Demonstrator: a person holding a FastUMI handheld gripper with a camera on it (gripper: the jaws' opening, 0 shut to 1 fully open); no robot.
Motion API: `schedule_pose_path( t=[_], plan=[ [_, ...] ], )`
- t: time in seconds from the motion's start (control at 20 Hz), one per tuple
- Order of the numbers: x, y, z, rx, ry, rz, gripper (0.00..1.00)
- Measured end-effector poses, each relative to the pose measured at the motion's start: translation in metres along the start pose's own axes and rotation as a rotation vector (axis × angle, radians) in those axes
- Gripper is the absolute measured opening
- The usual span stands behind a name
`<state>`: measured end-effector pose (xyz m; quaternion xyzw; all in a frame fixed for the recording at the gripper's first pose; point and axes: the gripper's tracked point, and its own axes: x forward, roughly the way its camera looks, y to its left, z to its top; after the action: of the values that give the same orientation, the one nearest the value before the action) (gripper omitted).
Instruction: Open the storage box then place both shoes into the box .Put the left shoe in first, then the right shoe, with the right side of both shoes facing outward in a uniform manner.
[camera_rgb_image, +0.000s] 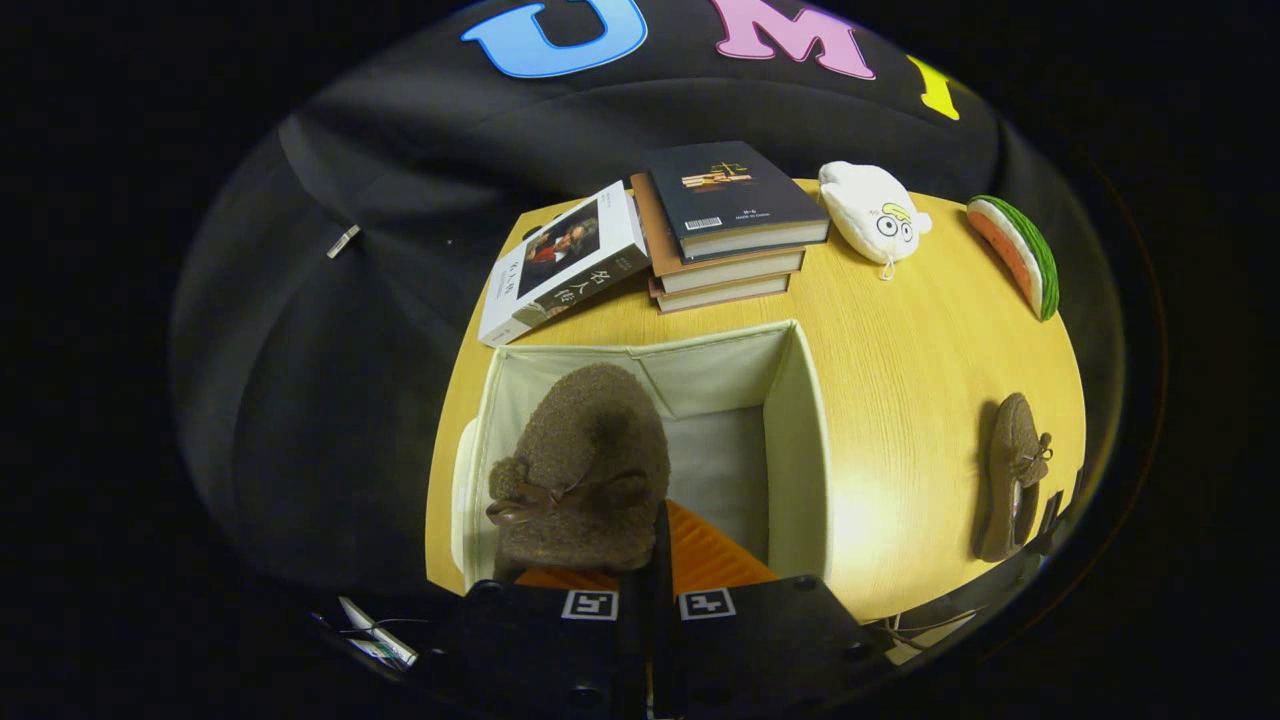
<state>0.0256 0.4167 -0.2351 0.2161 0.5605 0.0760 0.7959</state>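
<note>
A brown fuzzy shoe (585, 465) with a small bow hangs from my gripper (650, 555), whose fingers are shut on its rim. It hovers over the left part of the open cream fabric storage box (795, 440), toe pointing away from me. The box's inside floor shows to the right of the shoe. The second brown shoe (1012, 475) lies on the wooden table (900, 380) to the right of the box, on its side.
Beyond the box stand a stack of books (725, 225) and a leaning white book (565, 265). A white plush toy (875, 215) and a watermelon-slice toy (1020, 255) lie at the table's far right. The table drops off left of the box.
</note>
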Motion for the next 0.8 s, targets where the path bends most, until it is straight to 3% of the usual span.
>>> schedule_pose_path(
  t=[0.4, 0.55, 0.75, 0.8],
  plan=[
    [0.031, 0.022, -0.014, 0.007, 0.044, -0.025, 0.11],
    [0.037, 0.03, -0.021, -0.003, 0.086, 0.009, 0.12],
    [0.038, 0.047, -0.029, -0.005, 0.13, 0.095, 0.37],
    [0.038, 0.051, -0.035, -0.014, 0.148, 0.119, 0.52]
  ],
)
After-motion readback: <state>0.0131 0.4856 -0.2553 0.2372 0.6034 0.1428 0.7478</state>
